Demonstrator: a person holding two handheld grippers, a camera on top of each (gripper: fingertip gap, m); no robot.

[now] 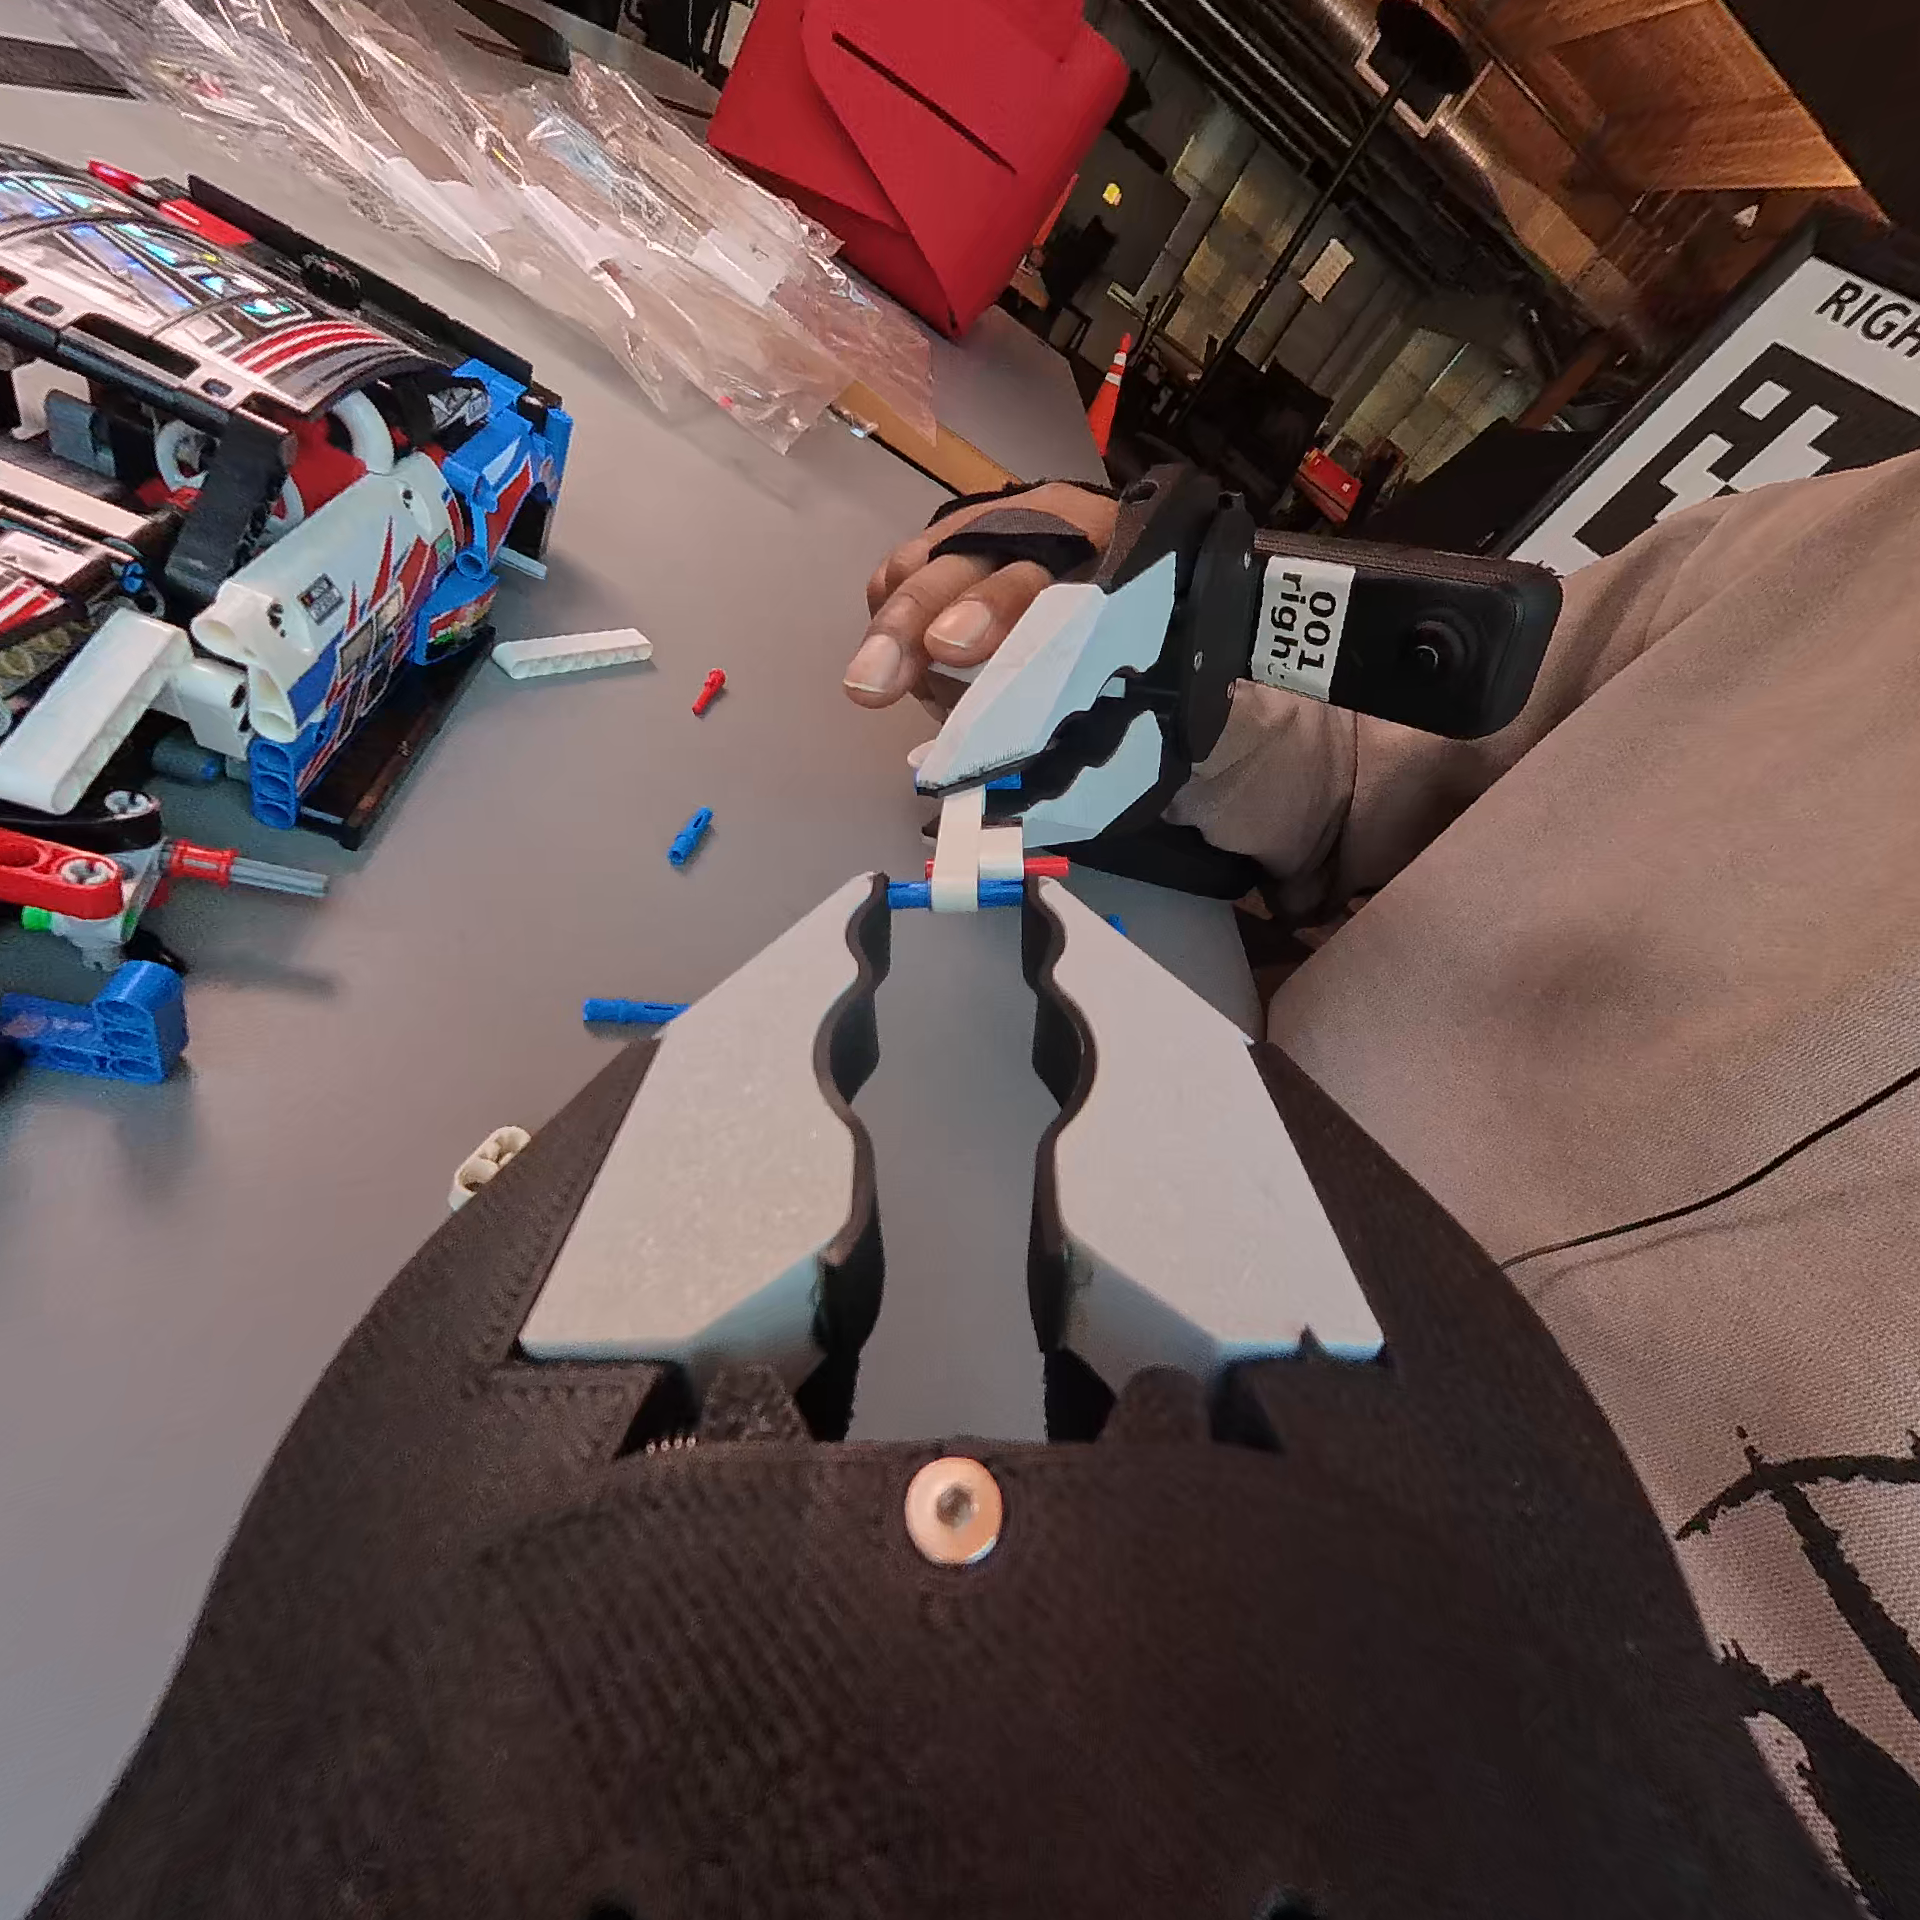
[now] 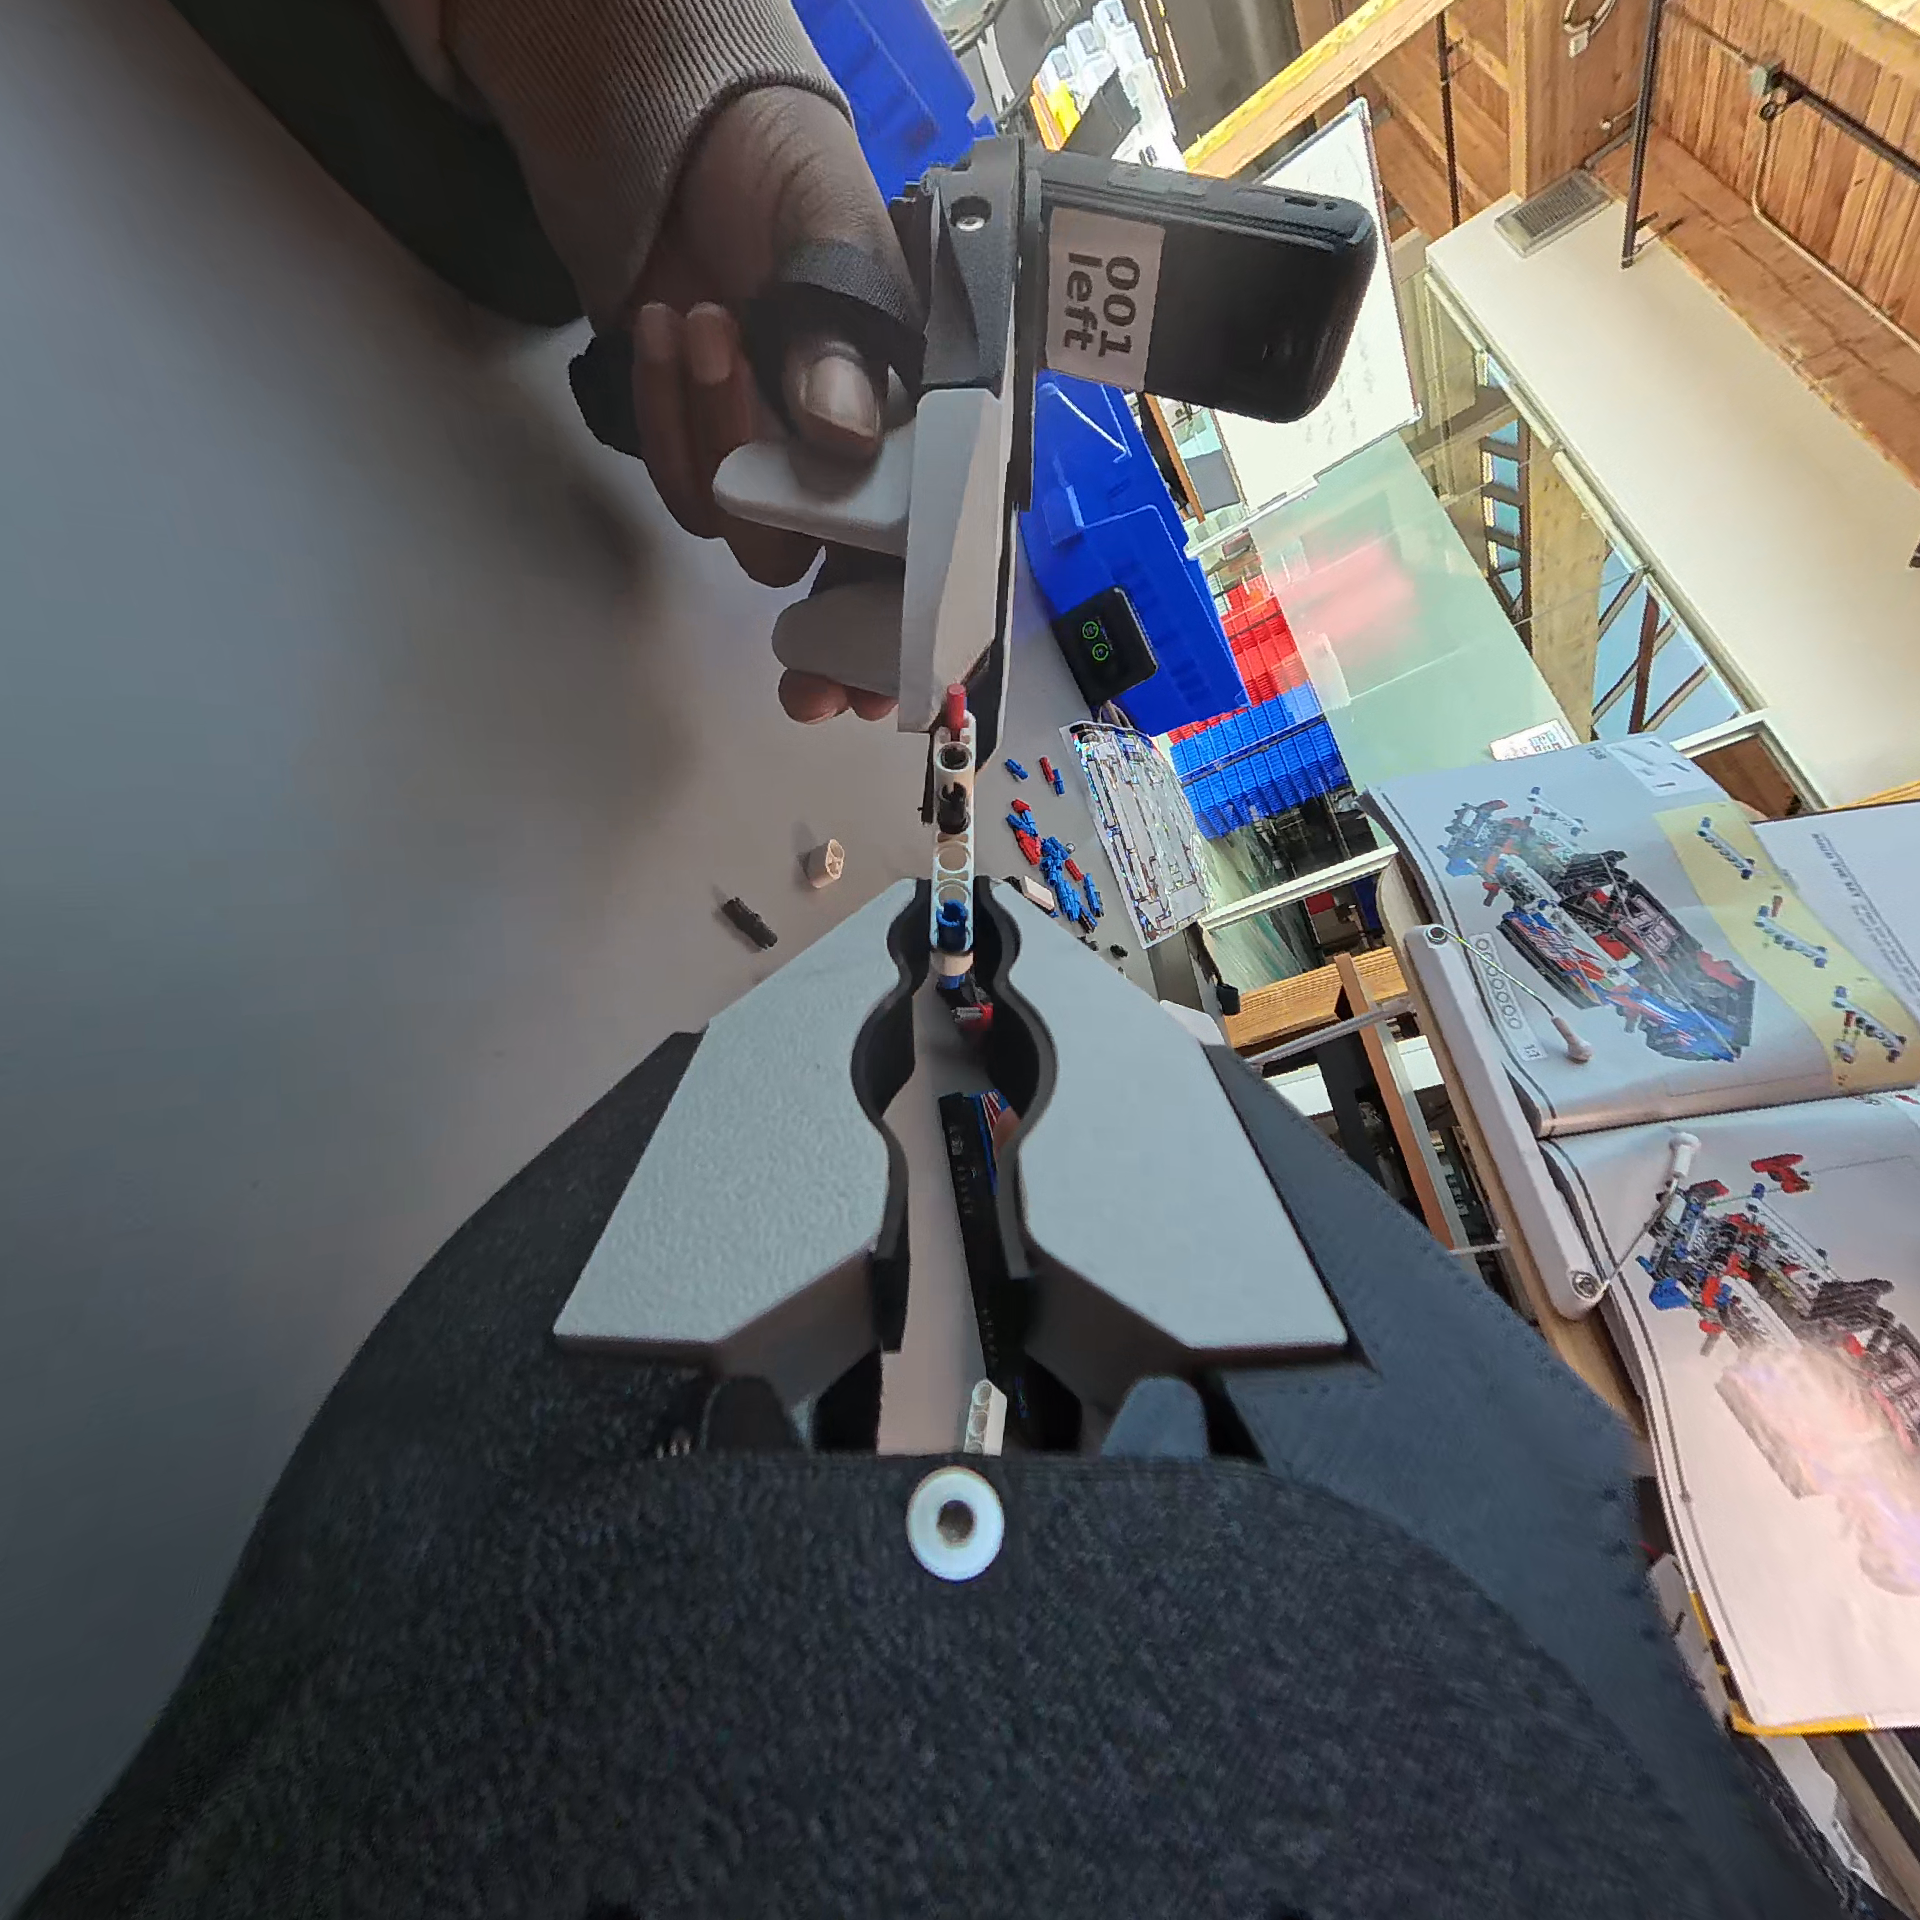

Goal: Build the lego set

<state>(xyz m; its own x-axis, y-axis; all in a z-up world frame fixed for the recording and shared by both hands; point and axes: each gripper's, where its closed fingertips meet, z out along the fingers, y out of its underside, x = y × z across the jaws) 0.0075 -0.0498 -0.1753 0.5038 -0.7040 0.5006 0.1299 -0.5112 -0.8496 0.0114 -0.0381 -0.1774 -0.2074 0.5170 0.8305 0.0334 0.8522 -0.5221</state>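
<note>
White beam [image 1: 958, 844] with blue and red pins, above bench [image 1: 582, 1091] edge: left gripper [image 1: 958, 896] clamped across its blue pin [image 1: 920, 894]; right gripper [image 2: 954, 906] clamped on its other end.

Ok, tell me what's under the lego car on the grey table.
The lego car sits on a black base plate, whose edge shows along its near side. Whatever else lies beneath is covered by the bodywork.

Bare grey tabletop [image 1: 644, 520] lies between the lego car [image 1: 260, 520] on one side and the right gripper [image 1: 997, 800], broken only by scattered blue pins [image 1: 689, 836] and a red pin [image 1: 708, 691].
</note>
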